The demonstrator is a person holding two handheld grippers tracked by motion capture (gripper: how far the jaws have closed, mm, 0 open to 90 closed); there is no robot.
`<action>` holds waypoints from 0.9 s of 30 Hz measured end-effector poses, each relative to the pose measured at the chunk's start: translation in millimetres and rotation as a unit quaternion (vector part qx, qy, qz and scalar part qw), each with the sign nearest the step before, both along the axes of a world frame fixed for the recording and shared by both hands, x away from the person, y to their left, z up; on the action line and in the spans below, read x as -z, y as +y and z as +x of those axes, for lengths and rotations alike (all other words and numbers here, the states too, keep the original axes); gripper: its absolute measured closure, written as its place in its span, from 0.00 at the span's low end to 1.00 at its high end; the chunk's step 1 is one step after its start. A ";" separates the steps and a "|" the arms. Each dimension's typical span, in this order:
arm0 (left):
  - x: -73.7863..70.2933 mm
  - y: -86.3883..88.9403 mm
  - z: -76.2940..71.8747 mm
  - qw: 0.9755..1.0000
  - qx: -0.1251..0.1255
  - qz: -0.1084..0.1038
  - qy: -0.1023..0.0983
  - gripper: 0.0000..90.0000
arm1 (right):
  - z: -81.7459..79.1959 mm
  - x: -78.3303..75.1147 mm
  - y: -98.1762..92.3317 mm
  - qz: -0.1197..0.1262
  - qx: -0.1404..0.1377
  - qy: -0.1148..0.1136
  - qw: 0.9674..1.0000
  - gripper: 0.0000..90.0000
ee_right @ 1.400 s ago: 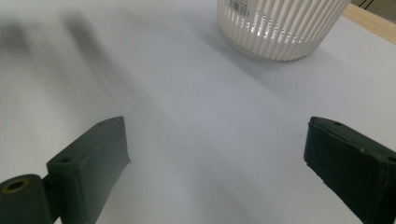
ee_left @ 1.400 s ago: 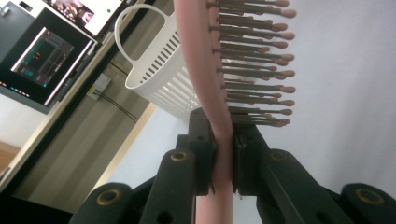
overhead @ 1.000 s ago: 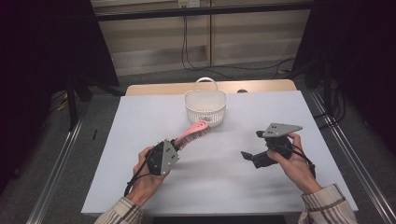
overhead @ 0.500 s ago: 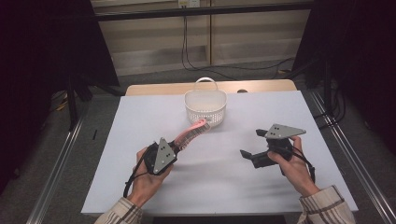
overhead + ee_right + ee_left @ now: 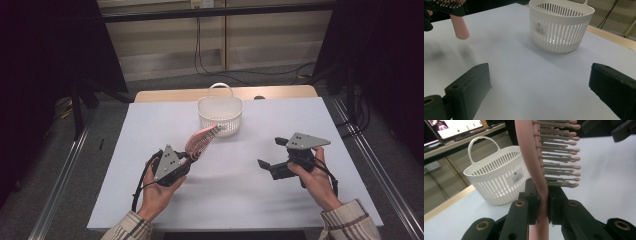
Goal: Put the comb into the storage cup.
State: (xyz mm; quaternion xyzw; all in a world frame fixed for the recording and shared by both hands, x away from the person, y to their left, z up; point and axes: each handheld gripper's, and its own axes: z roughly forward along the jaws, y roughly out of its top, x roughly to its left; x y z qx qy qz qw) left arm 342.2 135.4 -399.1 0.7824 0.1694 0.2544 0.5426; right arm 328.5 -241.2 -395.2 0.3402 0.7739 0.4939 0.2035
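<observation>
the high view is dim around the edges — the room beyond the table (image 5: 250,200) falls to near black, while the white tabletop catches soft overhead light and shows faint, diffuse shadows beneath the hands. in the left gripper view the pink hairbrush (image 5: 541,157) and the black jaws sit very close and slightly soft; a screen glows at the upper left. the right gripper view is evenly lit — the basket (image 5: 560,27) is fairly sharp, the near jaws blurred.
</observation>
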 end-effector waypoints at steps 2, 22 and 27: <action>0.8 -0.1 0.3 1.000 0.006 -0.017 0.008 0.90 | 0.1 0.1 0.3 -0.001 0.001 -0.002 1.000 0.04; 6.4 2.4 10.8 0.986 0.067 -0.111 0.108 0.90 | -2.0 -1.9 15.8 0.035 -0.023 -0.020 0.999 0.04; 8.7 -5.9 10.1 0.982 0.085 -0.116 0.119 0.90 | -4.2 -6.2 18.1 0.059 -0.042 -0.030 0.997 0.04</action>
